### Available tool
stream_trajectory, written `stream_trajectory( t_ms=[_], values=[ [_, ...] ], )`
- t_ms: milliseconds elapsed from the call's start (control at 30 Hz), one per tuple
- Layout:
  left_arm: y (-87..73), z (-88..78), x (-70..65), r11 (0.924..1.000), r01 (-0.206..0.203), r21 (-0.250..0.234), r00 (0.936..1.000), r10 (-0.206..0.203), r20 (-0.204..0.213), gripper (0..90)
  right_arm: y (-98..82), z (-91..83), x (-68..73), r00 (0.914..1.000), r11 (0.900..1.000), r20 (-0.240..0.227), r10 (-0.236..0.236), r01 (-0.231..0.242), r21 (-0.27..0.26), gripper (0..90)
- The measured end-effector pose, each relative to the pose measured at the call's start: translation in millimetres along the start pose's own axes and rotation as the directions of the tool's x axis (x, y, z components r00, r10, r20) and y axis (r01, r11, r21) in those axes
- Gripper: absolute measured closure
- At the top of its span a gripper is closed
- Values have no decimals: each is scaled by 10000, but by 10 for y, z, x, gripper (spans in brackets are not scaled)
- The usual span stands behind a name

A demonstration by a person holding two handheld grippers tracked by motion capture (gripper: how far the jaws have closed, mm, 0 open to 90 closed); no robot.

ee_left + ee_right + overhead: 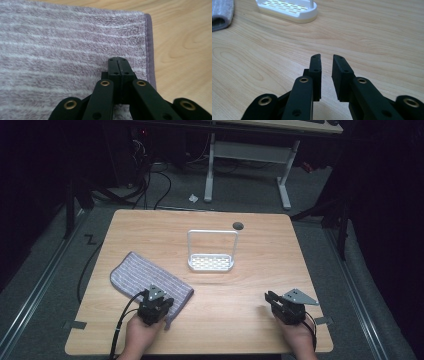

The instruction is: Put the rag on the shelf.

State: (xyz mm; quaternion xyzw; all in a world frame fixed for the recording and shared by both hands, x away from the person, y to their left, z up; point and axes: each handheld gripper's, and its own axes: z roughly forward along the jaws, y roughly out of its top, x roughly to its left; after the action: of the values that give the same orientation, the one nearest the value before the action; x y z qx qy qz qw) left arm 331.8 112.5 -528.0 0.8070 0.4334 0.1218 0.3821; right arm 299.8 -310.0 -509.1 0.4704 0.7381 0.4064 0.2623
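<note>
Left gripper (pixel 117 61) jaws pressed together over striped towel (pixel 62 50) near hemmed edge, likely pinching; right gripper (pixel 327 60) narrowly parted, idle near table's (pixel 250 285) front-right corner.

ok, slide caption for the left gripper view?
Left gripper, jaws closed, above a striped purple towel near its hemmed edge on the wooden table.
</note>
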Motion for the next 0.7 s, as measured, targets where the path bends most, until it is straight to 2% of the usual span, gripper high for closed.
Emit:
stream_trajectory(
  t_ms=[200, 333, 433, 567, 700],
  values=[
    [-37, 31, -307, 9983, -570, 66, 9950, 563, 828, 900, -10, 17, 24, 10000, 9999, -86, 22, -21, 157, 828],
    [-44, 71, -566, 9938, -1103, 122, 9829, 1073, 1494, 900, -5, 36, 57, 9998, 9997, -182, -31, 35, 255, 876],
    [-49, 106, -734, 9895, -1445, 48, 9746, 1415, 1737, 900, 3, 57, 109, 9993, 9992, -299, -203, 213, 349, 900],
    [-43, 148, -849, 9890, -1482, -8, 9690, 1453, 1998, 900, 54, 52, 285, 9953, 9965, -609, -757, 776, 295, 900],
    [-41, 183, -899, 9909, -1347, -90, 9642, 1331, 2292, 900, 139, 122, 578, 9822, 9907, -1379, -1276, 1328, 291, 900]
  ],
)
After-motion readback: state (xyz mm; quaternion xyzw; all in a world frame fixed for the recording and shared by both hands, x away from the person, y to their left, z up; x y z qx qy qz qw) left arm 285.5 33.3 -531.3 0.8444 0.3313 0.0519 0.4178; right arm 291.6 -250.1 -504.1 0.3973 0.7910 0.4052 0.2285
